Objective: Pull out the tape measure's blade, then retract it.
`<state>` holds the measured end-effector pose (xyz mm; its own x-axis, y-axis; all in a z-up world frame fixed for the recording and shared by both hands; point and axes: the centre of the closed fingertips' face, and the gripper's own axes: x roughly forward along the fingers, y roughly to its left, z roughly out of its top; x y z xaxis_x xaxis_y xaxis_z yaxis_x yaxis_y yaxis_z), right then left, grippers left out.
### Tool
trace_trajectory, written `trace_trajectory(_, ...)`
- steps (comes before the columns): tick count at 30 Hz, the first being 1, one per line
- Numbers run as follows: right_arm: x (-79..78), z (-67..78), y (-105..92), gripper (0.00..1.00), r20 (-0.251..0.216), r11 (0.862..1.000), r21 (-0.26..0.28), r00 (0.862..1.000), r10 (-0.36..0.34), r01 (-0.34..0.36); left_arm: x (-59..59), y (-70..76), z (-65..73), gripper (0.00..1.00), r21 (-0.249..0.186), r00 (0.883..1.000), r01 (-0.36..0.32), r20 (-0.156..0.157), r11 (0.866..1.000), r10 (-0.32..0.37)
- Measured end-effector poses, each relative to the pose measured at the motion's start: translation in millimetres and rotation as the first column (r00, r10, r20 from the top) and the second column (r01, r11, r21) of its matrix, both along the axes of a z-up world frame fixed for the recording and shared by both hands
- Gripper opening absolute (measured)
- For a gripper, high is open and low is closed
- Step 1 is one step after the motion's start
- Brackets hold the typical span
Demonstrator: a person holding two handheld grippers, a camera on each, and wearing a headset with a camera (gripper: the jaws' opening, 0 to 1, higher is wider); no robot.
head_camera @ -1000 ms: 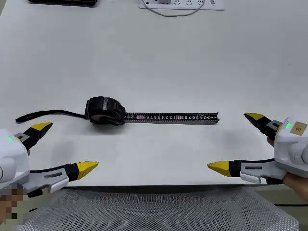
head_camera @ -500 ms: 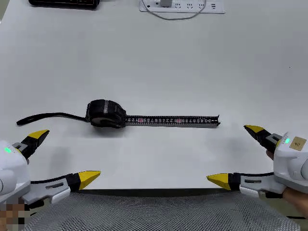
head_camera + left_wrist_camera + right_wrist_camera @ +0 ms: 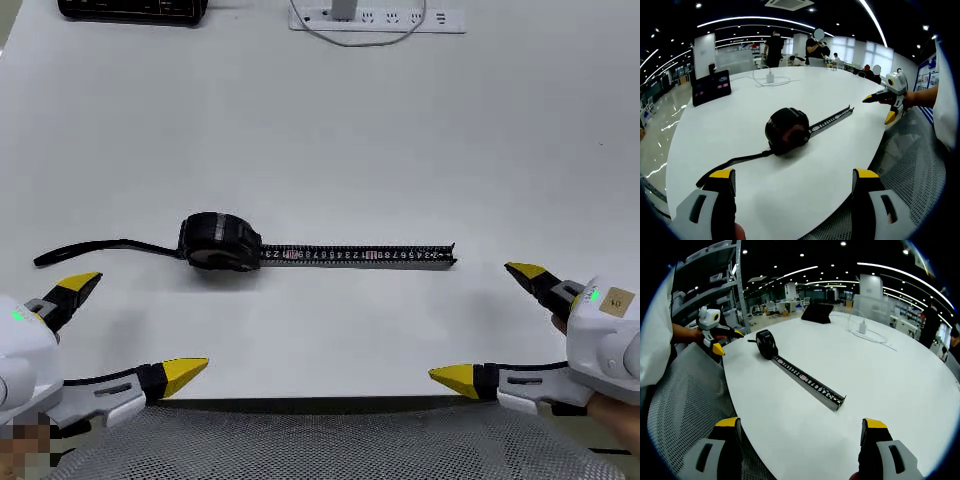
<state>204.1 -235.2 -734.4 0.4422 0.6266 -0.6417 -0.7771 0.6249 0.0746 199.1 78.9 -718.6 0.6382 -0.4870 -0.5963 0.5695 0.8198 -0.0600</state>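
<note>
A black tape measure [image 3: 218, 241] lies on the white table [image 3: 330, 150], its dark blade [image 3: 360, 254] drawn out to the right and lying flat, a black wrist strap [image 3: 95, 249] trailing left. Seen from the left gripper view, the tape measure [image 3: 787, 131] sits ahead with the blade [image 3: 831, 119] running away. In the right gripper view the blade [image 3: 807, 382] ends at a hook near me, the case [image 3: 766, 344] farther off. My left gripper [image 3: 135, 325] is open near the front left edge, apart from the case. My right gripper [image 3: 490, 322] is open at the front right, short of the blade tip.
A white power strip [image 3: 375, 16] with a cable lies at the table's far edge, a black device [image 3: 130, 9] at the far left. A grey mesh chair back [image 3: 320, 440] lies under the front edge. People stand in the room [image 3: 772, 45] behind the table.
Head camera tilted a little, so the whole picture shifted down. Both grippers stay open in about the same places; the tape measure and blade have not moved.
</note>
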Motion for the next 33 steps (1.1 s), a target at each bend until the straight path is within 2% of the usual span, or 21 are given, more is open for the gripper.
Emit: trace_trajectory(33,-4.8,1.6,-3.7,0.99,-0.003,1.000,-0.005,1.000,-0.004,0.004,1.6,-3.2,6.5,0.95,-0.007,1.000,0.003,0.014,1.000,-0.003)
